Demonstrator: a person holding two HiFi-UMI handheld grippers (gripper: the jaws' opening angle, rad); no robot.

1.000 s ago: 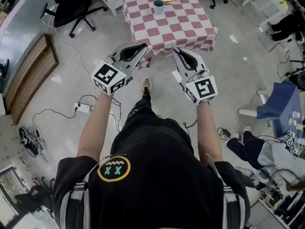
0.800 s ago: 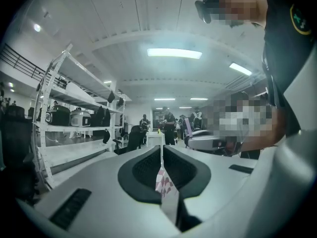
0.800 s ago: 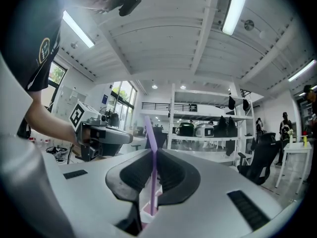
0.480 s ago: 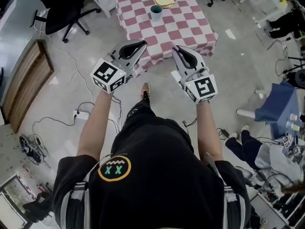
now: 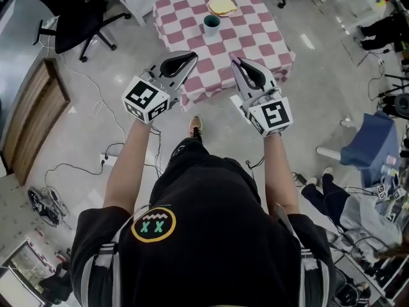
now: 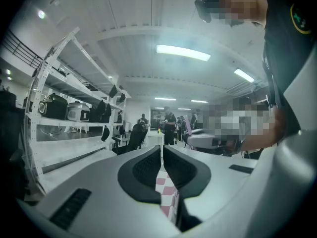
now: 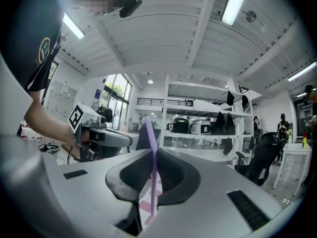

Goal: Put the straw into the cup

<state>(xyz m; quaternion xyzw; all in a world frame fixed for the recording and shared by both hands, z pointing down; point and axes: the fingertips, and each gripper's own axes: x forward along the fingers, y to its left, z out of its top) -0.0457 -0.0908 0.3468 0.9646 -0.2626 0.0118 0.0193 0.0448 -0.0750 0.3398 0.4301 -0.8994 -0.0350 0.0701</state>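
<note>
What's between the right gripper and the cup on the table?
Only bare checkered tablecloth lies between the cup and the right gripper holding the straw, as the head view shows.

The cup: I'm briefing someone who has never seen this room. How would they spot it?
Look for the table with the red-and-white checked cloth, ahead of the person. The cup stands near its far edge, beside a flat yellow item; it alone is tall and dark green.
</note>
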